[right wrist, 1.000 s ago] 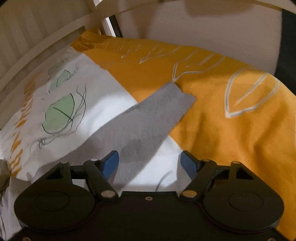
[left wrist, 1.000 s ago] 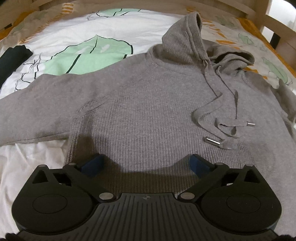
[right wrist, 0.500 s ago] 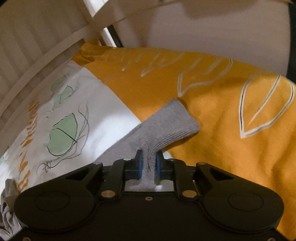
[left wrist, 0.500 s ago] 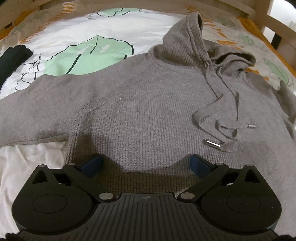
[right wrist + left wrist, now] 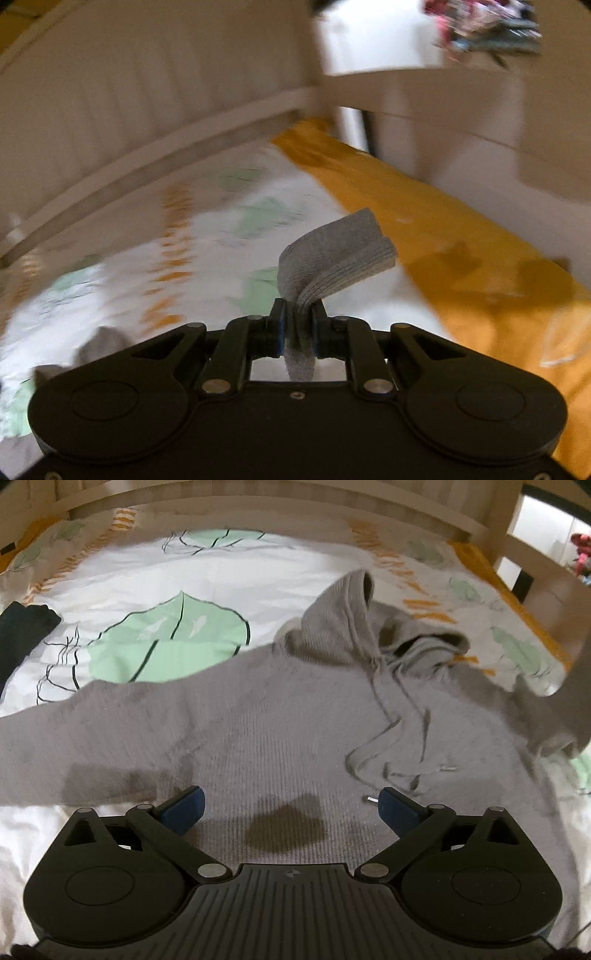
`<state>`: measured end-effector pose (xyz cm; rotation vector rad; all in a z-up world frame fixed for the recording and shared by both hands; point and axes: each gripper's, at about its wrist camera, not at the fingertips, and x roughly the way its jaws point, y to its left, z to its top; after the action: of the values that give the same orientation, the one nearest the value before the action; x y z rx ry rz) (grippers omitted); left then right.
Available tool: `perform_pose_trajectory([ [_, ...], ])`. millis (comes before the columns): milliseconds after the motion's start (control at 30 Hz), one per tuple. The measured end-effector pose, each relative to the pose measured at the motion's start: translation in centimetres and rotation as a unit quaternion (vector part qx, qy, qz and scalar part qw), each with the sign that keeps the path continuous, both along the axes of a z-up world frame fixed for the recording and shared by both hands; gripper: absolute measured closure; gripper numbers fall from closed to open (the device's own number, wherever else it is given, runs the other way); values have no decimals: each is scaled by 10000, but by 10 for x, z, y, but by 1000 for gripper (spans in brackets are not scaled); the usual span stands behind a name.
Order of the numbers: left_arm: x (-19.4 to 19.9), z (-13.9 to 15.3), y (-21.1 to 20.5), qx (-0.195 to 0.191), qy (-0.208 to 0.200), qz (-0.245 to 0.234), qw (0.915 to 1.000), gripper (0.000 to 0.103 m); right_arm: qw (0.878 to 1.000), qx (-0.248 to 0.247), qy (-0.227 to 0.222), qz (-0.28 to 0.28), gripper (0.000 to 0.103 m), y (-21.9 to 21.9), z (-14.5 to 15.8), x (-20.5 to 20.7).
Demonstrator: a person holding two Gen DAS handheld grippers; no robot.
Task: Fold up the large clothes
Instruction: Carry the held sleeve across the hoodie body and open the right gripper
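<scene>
Above the bedspread (image 5: 207, 258), the right tool (image 5: 298, 317) pinches the sleeve cuff (image 5: 332, 258) (left tool (image 5: 291, 805) spread wide).

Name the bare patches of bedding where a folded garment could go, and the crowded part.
Free: the bedspread between the grey hoodie, the black garment and the bed frame; also the white strip below the left sleeve. Crowded: the middle, under the hoodie.

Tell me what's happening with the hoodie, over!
Right gripper shut on grey sleeve cuff, lifted off the bed. Left gripper open, over the grey knit hoodie. Drawstrings loose on its chest.
</scene>
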<state>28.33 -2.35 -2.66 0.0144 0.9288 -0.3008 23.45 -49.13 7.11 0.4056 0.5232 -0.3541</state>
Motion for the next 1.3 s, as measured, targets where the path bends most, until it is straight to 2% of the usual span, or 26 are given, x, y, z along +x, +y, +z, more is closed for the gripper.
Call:
perform_pose_trajectory([
  [200, 5, 16, 22, -174, -44, 52, 9998, 2, 9962, -1, -185, 853, 83, 98, 33, 24],
  [300, 9, 23, 35, -214, -117, 221, 9995, 2, 9900, -4, -275, 1386, 83, 155, 37, 37],
  [400, 13, 29, 46, -187, -233, 376, 9988, 2, 9822, 36, -352, 1847, 88, 208, 31, 48],
  [633, 20, 38, 73, -401, -271, 685, 9965, 2, 9630, 100, -92, 2691, 89, 326, -25, 78],
  [833, 26, 41, 91, -547, -289, 949, 9936, 2, 9498, -93, 309, 3111, 88, 401, -82, 81],
  [900, 27, 40, 93, -579, -270, 982, 9931, 2, 9454, -196, 394, 3229, 86, 414, -95, 77],
  [933, 28, 39, 94, -586, -252, 983, 9931, 2, 9414, -185, 430, 3339, 79, 419, -102, 74],
  [1000, 31, 37, 94, -595, -218, 982, 9931, 2, 9332, -89, 506, 3558, 76, 423, -112, 70],
  [1067, 33, 34, 94, -600, -183, 973, 9933, 2, 9275, -86, 488, 3706, 45, 417, -112, 63],
  [1100, 34, 32, 94, -603, -168, 968, 9933, 2, 9252, -112, 436, 3767, 42, 413, -111, 57],
  [1200, 37, 26, 92, -638, -122, 951, 9933, 2, 9240, -178, 383, 3802, 41, 392, -104, 45],
  [1300, 38, 19, 86, -614, -68, 898, 9940, 2, 9299, -138, 391, 3655, 40, 355, -99, 32],
])
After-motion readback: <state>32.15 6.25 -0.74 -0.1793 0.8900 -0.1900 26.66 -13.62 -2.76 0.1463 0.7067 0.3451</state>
